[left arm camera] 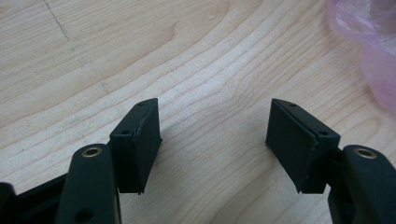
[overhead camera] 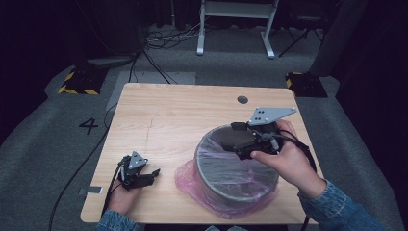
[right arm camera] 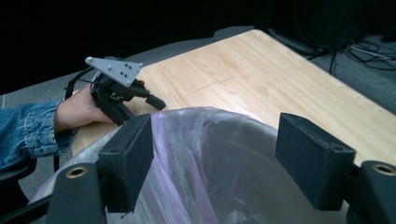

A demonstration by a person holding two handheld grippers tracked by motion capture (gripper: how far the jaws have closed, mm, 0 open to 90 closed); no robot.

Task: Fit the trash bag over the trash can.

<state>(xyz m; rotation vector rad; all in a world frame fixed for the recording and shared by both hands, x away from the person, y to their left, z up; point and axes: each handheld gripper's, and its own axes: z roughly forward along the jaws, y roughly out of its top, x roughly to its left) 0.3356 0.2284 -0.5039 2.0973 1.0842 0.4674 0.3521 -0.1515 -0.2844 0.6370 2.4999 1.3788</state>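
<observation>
A round grey bin (overhead camera: 199, 166) stands on the wooden table (overhead camera: 168, 120), toward the front right. It is lined with a thin pink plastic bag (overhead camera: 188, 174) that spills over the rim onto the table. My right gripper (overhead camera: 233, 138) hovers over the bin's far right rim, pointing left across the opening. In the right gripper view its jaws (right arm camera: 215, 121) stand open above the bag (right arm camera: 201, 154), with nothing pressed between the pads. My left gripper (overhead camera: 150, 175) rests low at the front left, open over bare wood (left arm camera: 215, 102), with the bag's edge (left arm camera: 369, 46) off to one side.
A dark round grommet (overhead camera: 242, 99) sits in the table near its far edge. Beyond the table are grey carpet, loose cables (overhead camera: 163, 38) and a white desk frame (overhead camera: 235, 29). From the right gripper view, the left gripper (right arm camera: 154, 101) and a denim sleeve (right arm camera: 28, 130) lie past the bin.
</observation>
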